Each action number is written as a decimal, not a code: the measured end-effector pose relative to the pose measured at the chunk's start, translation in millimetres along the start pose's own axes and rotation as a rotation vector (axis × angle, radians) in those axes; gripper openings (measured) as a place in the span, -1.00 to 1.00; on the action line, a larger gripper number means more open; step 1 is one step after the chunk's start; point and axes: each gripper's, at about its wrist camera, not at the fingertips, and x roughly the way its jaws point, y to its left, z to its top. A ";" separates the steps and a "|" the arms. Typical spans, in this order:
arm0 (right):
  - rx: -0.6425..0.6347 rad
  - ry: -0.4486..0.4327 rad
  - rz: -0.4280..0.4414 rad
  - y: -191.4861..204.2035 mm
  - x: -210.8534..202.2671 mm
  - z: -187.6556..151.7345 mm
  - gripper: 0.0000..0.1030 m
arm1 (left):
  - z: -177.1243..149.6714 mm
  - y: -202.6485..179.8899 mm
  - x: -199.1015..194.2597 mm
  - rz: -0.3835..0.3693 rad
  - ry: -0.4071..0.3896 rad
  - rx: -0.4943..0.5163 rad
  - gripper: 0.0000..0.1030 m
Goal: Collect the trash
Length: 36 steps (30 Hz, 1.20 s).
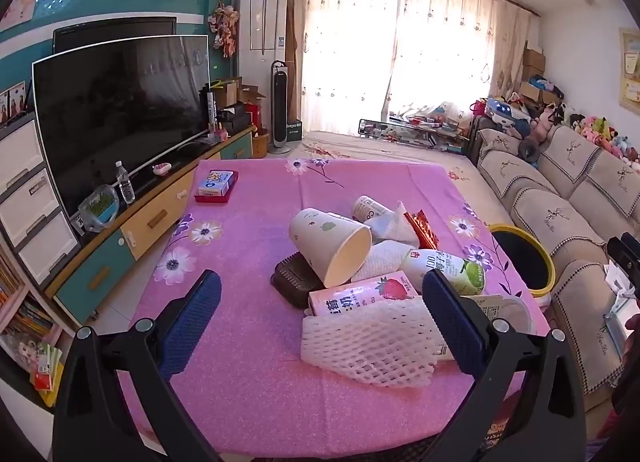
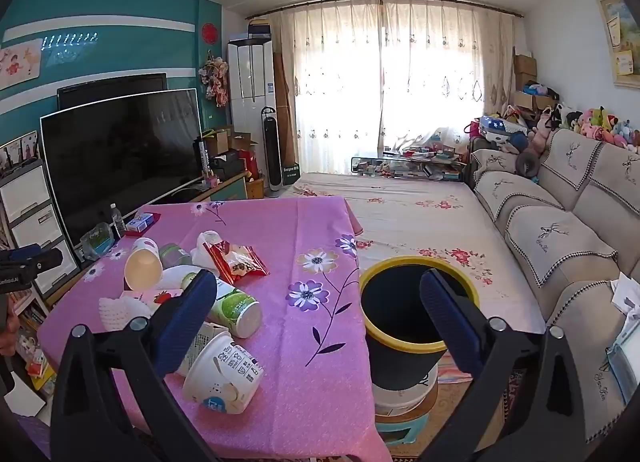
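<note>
A round white bottle with a green coconut picture (image 1: 448, 270), lying on its side on the pink flowered tablecloth, shows the number "100" beside Chinese characters. A pink rectangular drink carton with a strawberry picture (image 1: 364, 294), lying next to it, carries large white Chinese characters, including "奶". A white paper cup lying behind the pile (image 1: 370, 207) shows the letters "CO"; the rest is hidden. A dark box on the floor by the black tower fan (image 2: 291, 173) reads "Deegoo" or similar, too small to be certain. A white round tub on its side (image 2: 224, 376) bears recycling symbols and small print too fine to read.
</note>
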 end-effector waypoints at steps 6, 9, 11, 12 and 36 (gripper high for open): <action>-0.002 0.007 0.007 -1.0 1.6 -1.7 0.88 | -2.4 -10.4 -11.3 0.013 -0.063 0.015 0.93; -0.004 0.012 -0.006 4.8 3.4 -2.0 0.88 | -4.1 1.2 -13.5 0.001 -0.071 -0.009 0.93; -0.001 0.010 -0.005 6.5 3.2 -1.6 0.88 | -4.1 3.0 -14.3 -0.003 -0.070 -0.014 0.93; 0.000 0.011 -0.004 7.4 3.6 -2.0 0.88 | -4.0 3.8 -14.6 -0.005 -0.069 -0.015 0.93; 0.009 0.022 0.001 -0.4 5.5 -1.3 0.88 | -4.4 7.7 -10.4 0.005 -0.059 -0.024 0.93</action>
